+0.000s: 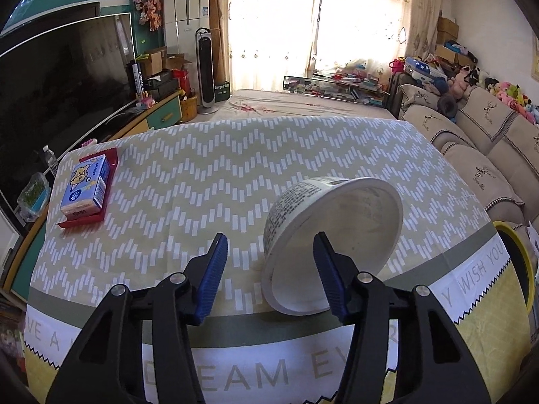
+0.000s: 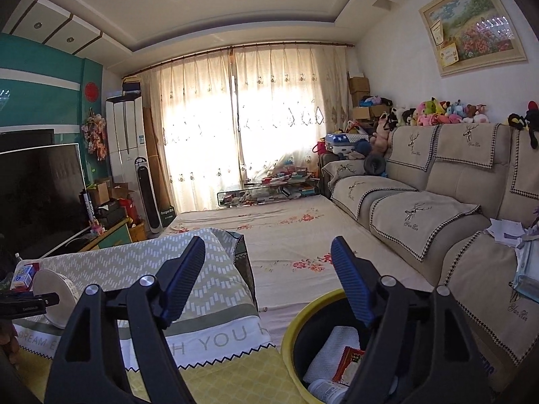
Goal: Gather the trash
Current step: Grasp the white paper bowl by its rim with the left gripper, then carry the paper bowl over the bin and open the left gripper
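A white paper bowl (image 1: pixel 303 208) with black print lies tipped on its side on the chevron tablecloth (image 1: pixel 188 181), its mouth turned toward me. My left gripper (image 1: pixel 269 235) straddles the bowl's near wall: the right finger (image 1: pixel 328 269) is inside the mouth, the left finger (image 1: pixel 214 269) outside and apart from the wall. Nothing is pressed. The bowl (image 2: pixel 50 293) also shows at the far left of the right wrist view. My right gripper (image 2: pixel 267 240) stands open and empty above a yellow-rimmed bin (image 2: pixel 289 340) that holds white paper, a red packet and a bottle.
A blue tissue pack (image 1: pixel 86 185) rests on a red tray at the table's left. The bin's yellow rim (image 1: pixel 527 262) sits off the table's right edge. A beige sofa (image 2: pixel 421 219) runs along the right, a television (image 1: pixel 60 77) along the left, and a flowered cloth (image 2: pixel 286 235) covers the floor.
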`<action>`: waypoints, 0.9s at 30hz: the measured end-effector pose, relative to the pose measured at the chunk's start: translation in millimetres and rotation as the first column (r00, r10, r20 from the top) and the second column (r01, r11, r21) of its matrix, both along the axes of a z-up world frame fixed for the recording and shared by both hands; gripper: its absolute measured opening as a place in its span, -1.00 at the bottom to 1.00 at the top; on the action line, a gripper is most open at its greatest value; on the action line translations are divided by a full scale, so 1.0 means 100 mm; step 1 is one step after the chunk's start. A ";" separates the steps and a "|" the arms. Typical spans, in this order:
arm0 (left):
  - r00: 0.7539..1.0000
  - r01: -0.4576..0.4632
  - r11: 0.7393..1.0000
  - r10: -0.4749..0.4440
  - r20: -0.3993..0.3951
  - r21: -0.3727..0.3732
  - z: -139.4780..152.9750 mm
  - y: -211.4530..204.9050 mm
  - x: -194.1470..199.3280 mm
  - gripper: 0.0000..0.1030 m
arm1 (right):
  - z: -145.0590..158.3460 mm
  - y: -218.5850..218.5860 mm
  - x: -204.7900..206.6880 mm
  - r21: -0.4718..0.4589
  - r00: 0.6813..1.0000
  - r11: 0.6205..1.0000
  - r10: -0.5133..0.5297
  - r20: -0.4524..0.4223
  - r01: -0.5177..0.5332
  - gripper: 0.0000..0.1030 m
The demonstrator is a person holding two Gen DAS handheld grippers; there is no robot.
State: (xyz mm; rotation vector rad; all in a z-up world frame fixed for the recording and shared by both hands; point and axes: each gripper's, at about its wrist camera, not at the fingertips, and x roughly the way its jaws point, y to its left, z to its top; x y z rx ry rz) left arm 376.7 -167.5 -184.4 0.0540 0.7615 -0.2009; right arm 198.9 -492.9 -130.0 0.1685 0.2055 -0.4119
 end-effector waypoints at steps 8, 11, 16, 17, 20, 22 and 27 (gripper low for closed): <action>1.000 0.025 0.999 -0.025 -0.009 0.040 -0.02 -0.12 0.11 -0.79 | -0.02 -0.01 0.01 0.008 1.000 1.000 0.013 -0.008 -0.013 0.42; 0.999 0.042 0.997 -0.042 -0.003 0.057 -0.01 -0.18 0.07 -0.90 | -0.02 -0.01 0.01 0.013 1.000 1.000 0.015 -0.011 -0.015 0.43; 0.995 0.088 0.994 -0.090 0.032 0.061 0.14 -0.36 -0.15 -0.90 | -0.01 -0.03 -0.02 0.035 1.000 0.999 0.013 0.007 -0.014 0.43; 0.994 0.099 0.993 -0.102 0.038 0.058 0.18 -0.42 -0.20 -0.90 | 0.00 -0.05 -0.04 0.044 1.000 0.999 0.012 0.012 -0.013 0.43; 0.986 0.157 0.986 -0.160 0.049 0.052 0.32 -0.65 -0.35 -0.90 | 0.05 -0.08 -0.17 0.054 0.999 0.999 0.004 0.040 -0.007 0.43; 0.976 0.207 0.977 -0.210 0.057 0.058 0.40 -0.87 -0.47 -0.90 | 0.10 -0.10 -0.26 0.011 0.999 1.000 -0.013 0.037 0.012 0.54; 0.931 0.359 0.932 -0.362 0.053 0.051 0.50 -1.56 -0.71 -0.90 | 0.09 -0.33 -0.59 -0.081 0.995 0.991 -0.104 -0.007 0.103 0.55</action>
